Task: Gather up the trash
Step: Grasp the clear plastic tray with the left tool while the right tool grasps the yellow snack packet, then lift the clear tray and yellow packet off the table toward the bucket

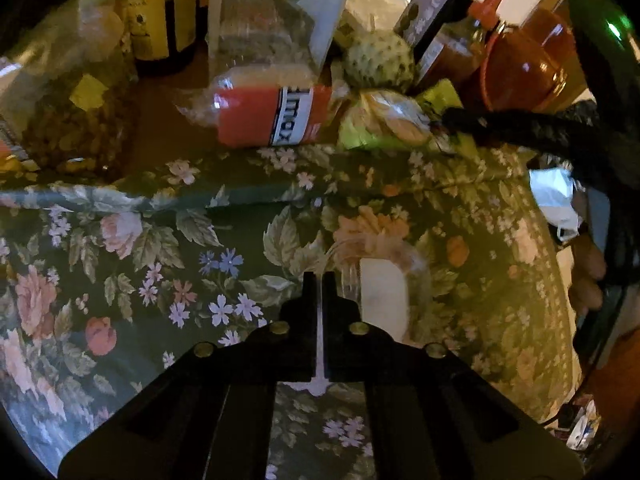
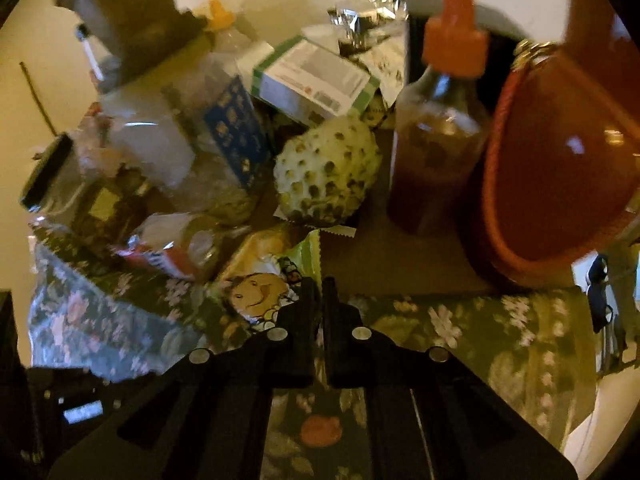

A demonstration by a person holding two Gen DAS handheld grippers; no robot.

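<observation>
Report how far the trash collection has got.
Done: nothing visibly collected; no bin in view. In hand: right gripper shut, apparently on the green snack wrapper; left gripper shut beside a clear plastic wrapper, grip unclear. Remaining: both wrappers lie on the table, not yet lifted.

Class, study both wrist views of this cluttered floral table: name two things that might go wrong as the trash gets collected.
1. The right gripper has shut beside the green snack wrapper, seemingly catching only its edge, so the wrapper may slip free.
2. The sauce bottle and the bumpy green fruit stand close behind it; a careless lift could knock them.
</observation>
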